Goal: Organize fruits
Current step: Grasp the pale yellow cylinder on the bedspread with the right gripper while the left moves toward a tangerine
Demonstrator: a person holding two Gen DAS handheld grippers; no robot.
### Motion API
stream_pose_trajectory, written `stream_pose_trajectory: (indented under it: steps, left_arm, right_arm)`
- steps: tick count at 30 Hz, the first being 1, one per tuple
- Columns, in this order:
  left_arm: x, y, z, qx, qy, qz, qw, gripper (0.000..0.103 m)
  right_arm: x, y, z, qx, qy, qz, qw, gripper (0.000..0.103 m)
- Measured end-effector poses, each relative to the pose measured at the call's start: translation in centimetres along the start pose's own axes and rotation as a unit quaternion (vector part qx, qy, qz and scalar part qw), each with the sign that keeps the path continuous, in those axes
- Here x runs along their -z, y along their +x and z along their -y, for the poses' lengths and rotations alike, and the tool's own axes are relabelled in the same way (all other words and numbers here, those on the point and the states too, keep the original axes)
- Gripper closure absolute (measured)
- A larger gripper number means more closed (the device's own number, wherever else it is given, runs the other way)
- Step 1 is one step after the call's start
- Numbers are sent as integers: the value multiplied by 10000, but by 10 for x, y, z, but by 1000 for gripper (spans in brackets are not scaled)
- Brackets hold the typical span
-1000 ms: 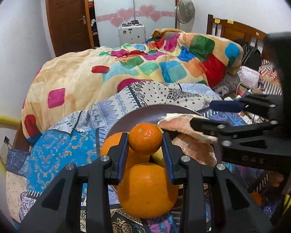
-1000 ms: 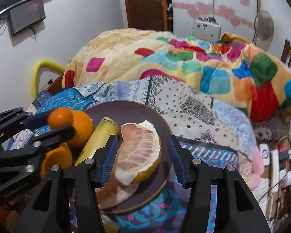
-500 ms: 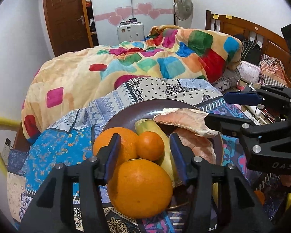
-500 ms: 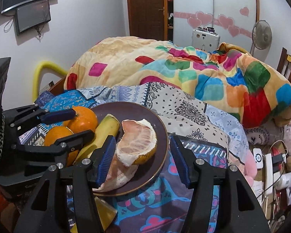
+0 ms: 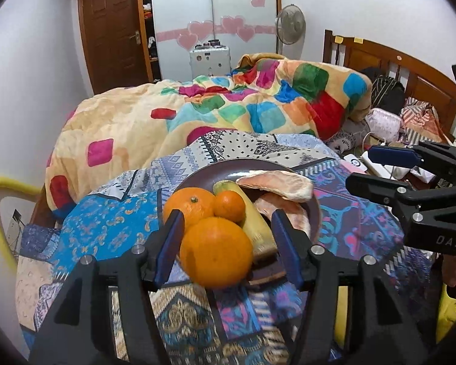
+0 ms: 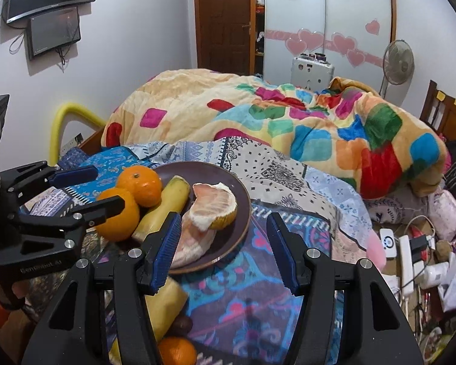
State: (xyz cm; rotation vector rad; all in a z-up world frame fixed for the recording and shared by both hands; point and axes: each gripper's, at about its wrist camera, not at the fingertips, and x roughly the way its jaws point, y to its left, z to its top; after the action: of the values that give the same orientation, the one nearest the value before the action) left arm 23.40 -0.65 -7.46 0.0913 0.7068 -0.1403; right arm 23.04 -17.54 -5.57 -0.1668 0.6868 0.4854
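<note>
Largely done: plate (image 5: 314, 210) ahead of both tools held oranges, banana, pomelo; left tool (image 5: 228, 245) was opening, unladen; right tool (image 6: 223, 251) spread; loose fruit (image 6: 177, 351) remained below it.

Crowded plate (image 5: 314, 213); bare patterned cloth (image 6: 258, 289) alongside.

The plate (image 5: 197, 173) is dark brown. On it lie three oranges (image 5: 217, 251), bright orange, a pale yellow-green banana (image 5: 255, 222) and pinkish peeled pomelo pieces (image 5: 276, 181). The cloth (image 5: 106, 222) under the plate is a blue and purple patchwork with paisley and diamond prints. The blanket (image 5: 197, 112) is cream with coloured squares. Both tongs are black with blue pads (image 5: 170, 248).
</note>
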Motion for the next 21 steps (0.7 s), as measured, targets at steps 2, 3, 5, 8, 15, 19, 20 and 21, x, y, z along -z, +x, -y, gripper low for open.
stream_pose_trajectory:
  steps: [2,3,5,8,15,19,20,21]
  left_arm:
    - [5,-12,3,1,0,27,10000,37]
    - [8,-18,5,-3,-8,41,10000,33]
    - [15,-28,8,-2,-27,41,10000,30]
    - [26,-36,14,14,-65,-39,10000,24]
    - [52,-37,39,158,-112,-332,9993,23]
    - [65,-32,58,225,-46,-451,9987,23]
    - [68,-31,61,223,-36,-471,9986,23]
    - [71,-30,64,207,-46,-478,9986,23]
  right_arm:
    - [5,-10,-2,10,1,26,10000,48]
    - [8,-15,-3,15,3,39,10000,48]
    - [16,-23,-5,32,2,40,10000,48]
    - [29,-33,-8,57,-6,21,10000,48]
    - [62,-47,-6,117,70,-97,9999,48]
    - [75,-52,-1,162,115,-159,9997,48]
    - [77,-52,0,164,125,-171,9996,48]
    - [80,-53,2,169,139,-188,9996,48]
